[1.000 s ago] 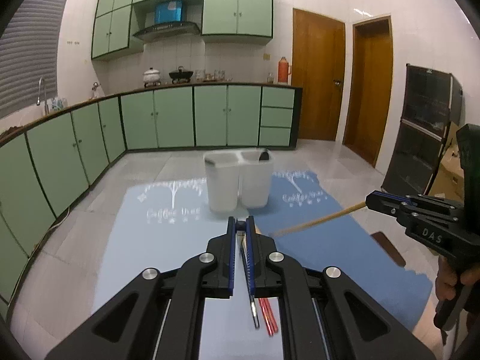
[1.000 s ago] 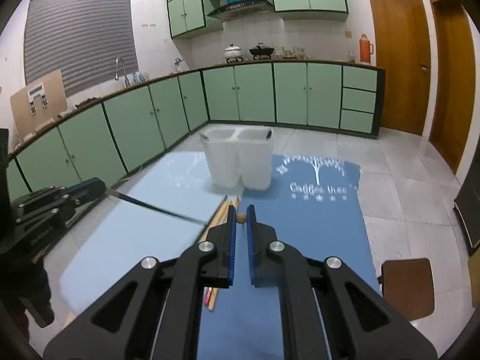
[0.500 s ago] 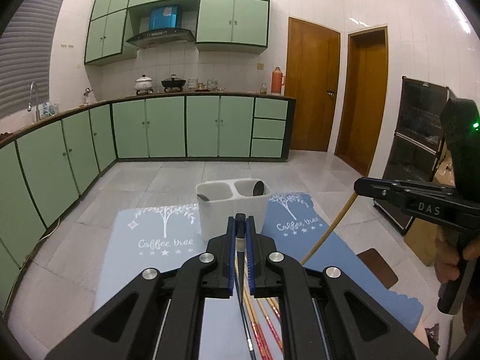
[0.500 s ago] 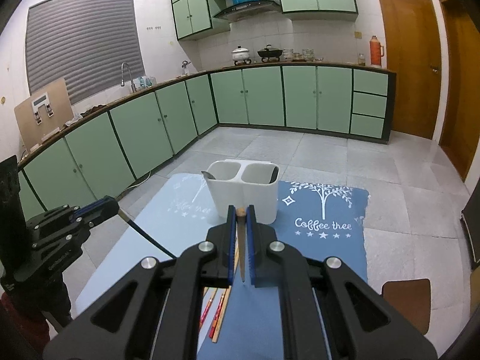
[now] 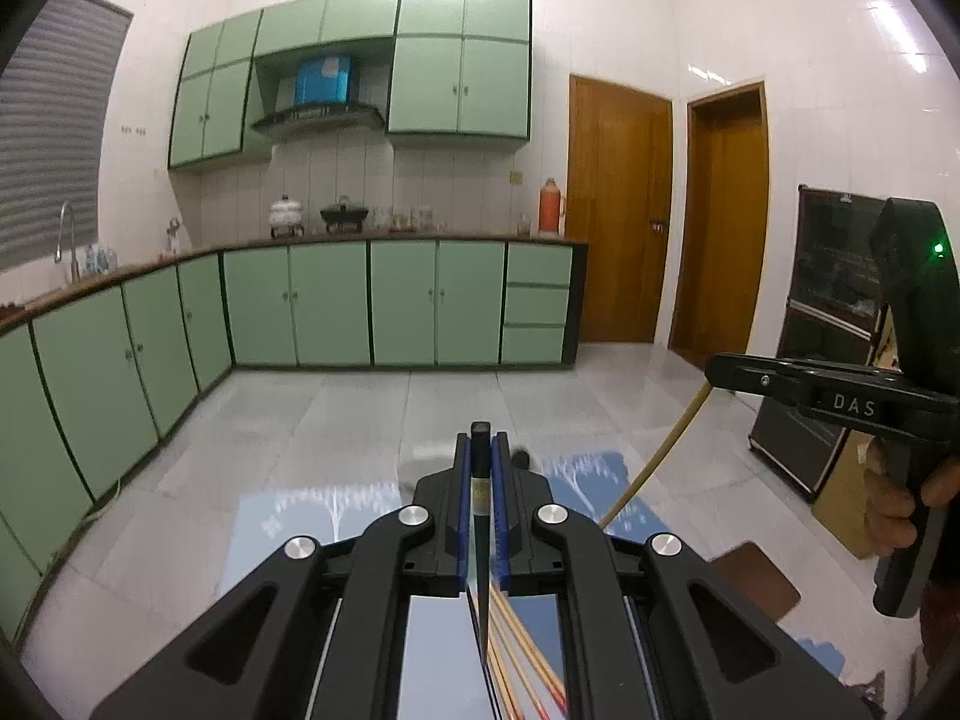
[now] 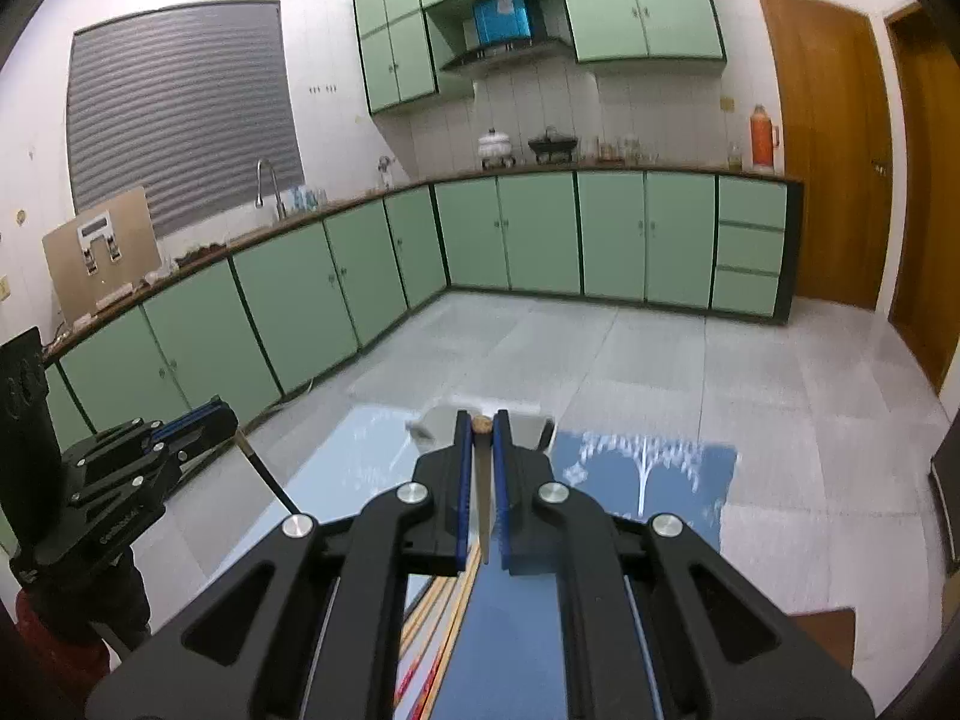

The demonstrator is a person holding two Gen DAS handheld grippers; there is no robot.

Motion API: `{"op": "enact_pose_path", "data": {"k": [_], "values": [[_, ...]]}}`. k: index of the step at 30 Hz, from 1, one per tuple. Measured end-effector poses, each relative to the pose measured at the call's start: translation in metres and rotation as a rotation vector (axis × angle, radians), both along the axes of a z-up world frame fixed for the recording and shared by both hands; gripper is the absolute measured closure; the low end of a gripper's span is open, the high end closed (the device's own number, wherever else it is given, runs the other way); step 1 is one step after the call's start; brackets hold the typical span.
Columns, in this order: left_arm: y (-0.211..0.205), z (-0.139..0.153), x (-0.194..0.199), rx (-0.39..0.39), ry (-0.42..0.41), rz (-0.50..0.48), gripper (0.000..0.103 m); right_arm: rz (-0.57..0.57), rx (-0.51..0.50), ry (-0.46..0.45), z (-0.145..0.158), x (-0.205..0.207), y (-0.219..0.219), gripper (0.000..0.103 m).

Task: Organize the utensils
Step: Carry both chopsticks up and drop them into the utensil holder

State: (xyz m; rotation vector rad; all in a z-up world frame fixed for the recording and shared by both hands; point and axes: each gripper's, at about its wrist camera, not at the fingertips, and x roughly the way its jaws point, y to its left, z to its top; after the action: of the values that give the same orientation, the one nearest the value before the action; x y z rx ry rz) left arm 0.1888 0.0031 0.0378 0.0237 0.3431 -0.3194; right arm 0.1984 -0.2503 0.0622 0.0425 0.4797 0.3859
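Observation:
My left gripper (image 5: 480, 450) is shut on a black chopstick (image 5: 480, 540) that hangs down between its blue pads. My right gripper (image 6: 480, 432) is shut on a wooden chopstick (image 6: 483, 498), held the same way. Each gripper also shows in the other's view: the right gripper (image 5: 717, 369) with its wooden chopstick (image 5: 660, 450) slanting down, and the left gripper (image 6: 225, 414) with its black chopstick (image 6: 267, 471). Several loose chopsticks (image 5: 522, 660) lie on the table under both grippers. The white two-cup holder (image 6: 531, 426) is mostly hidden behind the right fingers.
A pale blue mat (image 5: 312, 510) and a darker blue mat (image 6: 648, 468) cover the table. A hand (image 5: 900, 498) grips the right gripper's handle. A brown seat (image 6: 822, 630) stands off the table's right side. Green kitchen cabinets (image 6: 540, 234) line the far walls.
Both grippers have risen, each carrying its chopstick up off the table. The white holder has sunk in both views and now sits behind the fingers.

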Motion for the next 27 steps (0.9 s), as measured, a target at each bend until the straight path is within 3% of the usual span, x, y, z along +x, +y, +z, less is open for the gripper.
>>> {"op": "enact_pose_path", "data": {"k": [7, 13, 19, 27], "values": [[-0.005, 0.046, 0.037, -0.03, -0.121, 0.013, 0.097, -0.019, -0.009, -0.085, 0.038, 0.034, 0.001, 0.097], [-0.011, 0.059, 0.085, -0.054, -0.186, 0.039, 0.097, -0.037, -0.03, -0.085, 0.038, 0.078, 0.004, 0.097], [-0.02, 0.03, 0.139, -0.05, -0.18, 0.079, 0.097, -0.054, -0.043, -0.019, 0.004, 0.123, 0.01, 0.097], [-0.022, -0.028, 0.182, -0.017, -0.025, 0.068, 0.096, -0.046, -0.049, 0.079, -0.051, 0.155, 0.019, 0.097]]}}
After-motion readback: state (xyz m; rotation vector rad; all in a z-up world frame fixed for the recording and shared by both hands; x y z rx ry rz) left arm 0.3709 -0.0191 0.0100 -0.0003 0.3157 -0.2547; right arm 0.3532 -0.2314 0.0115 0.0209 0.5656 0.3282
